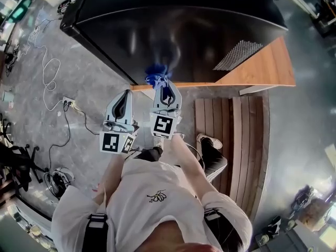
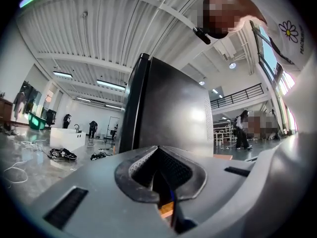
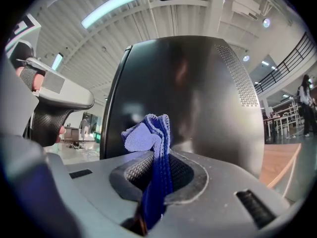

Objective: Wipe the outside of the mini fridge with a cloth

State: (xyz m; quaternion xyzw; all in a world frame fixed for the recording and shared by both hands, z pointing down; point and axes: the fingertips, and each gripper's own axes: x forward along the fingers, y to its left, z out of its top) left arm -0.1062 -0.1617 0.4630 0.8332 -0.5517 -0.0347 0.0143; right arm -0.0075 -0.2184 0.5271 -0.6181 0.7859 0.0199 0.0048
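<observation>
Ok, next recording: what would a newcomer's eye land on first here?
The glossy black mini fridge fills the top of the head view, on a wooden surface. A bright blue cloth is clamped in the right tongs, held up at the fridge; the left tongs sit shut and empty beside them.

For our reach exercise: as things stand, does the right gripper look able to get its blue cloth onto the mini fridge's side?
Probably yes. The right gripper holds the blue cloth close before the mini fridge, with nothing between them.
</observation>
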